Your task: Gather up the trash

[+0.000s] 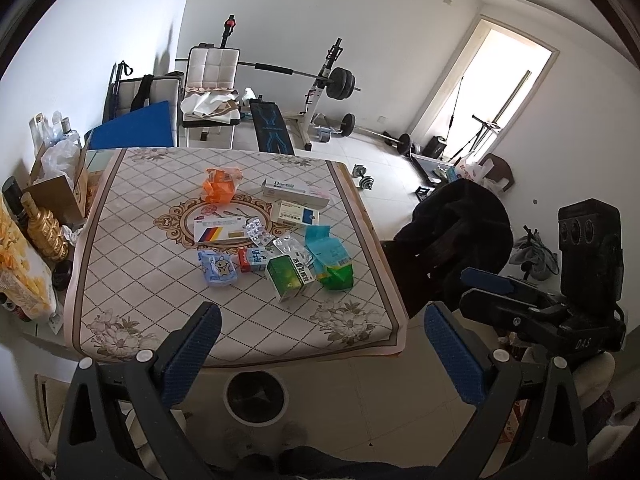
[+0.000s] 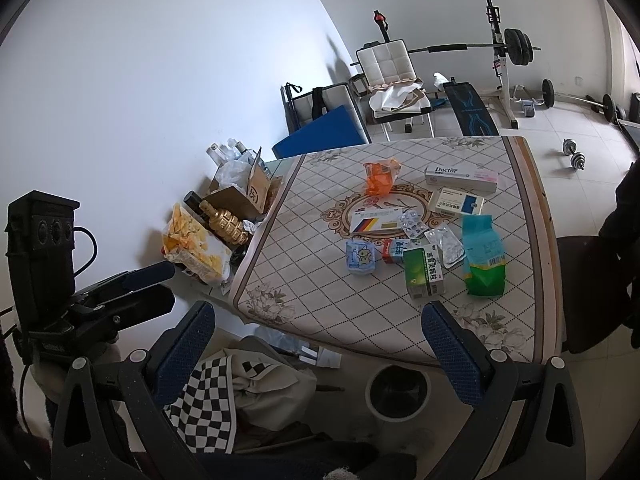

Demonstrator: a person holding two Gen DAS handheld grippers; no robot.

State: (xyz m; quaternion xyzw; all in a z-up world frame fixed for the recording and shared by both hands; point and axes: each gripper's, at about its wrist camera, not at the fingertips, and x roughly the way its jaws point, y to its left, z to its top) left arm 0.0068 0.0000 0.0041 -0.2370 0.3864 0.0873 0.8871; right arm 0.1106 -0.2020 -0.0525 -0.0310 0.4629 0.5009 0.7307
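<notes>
Several pieces of trash lie on the patterned table (image 1: 132, 280) (image 2: 304, 288): an orange wrapper (image 1: 219, 187) (image 2: 378, 179), a white "Doctor" box (image 1: 294, 192) (image 2: 460, 176), a green box (image 1: 289, 277) (image 2: 423, 272), a teal-green pouch (image 1: 330, 258) (image 2: 484, 256), blister packs (image 1: 260, 232) (image 2: 414, 224) and a small blue packet (image 1: 217, 267) (image 2: 360, 255). A round bin (image 1: 256, 398) (image 2: 398, 394) stands on the floor under the near table edge. My left gripper (image 1: 320, 340) and right gripper (image 2: 318, 336) hover open before the table, both with nothing between the fingers.
A gold bottle (image 1: 44, 226) (image 2: 224, 222), cartons and snack bags crowd the table's left side. A dark chair with black clothing (image 1: 460, 232) stands right of the table. Checkered cloth (image 2: 212, 404) lies on the floor. Weight bench and barbells (image 1: 340, 84) fill the back.
</notes>
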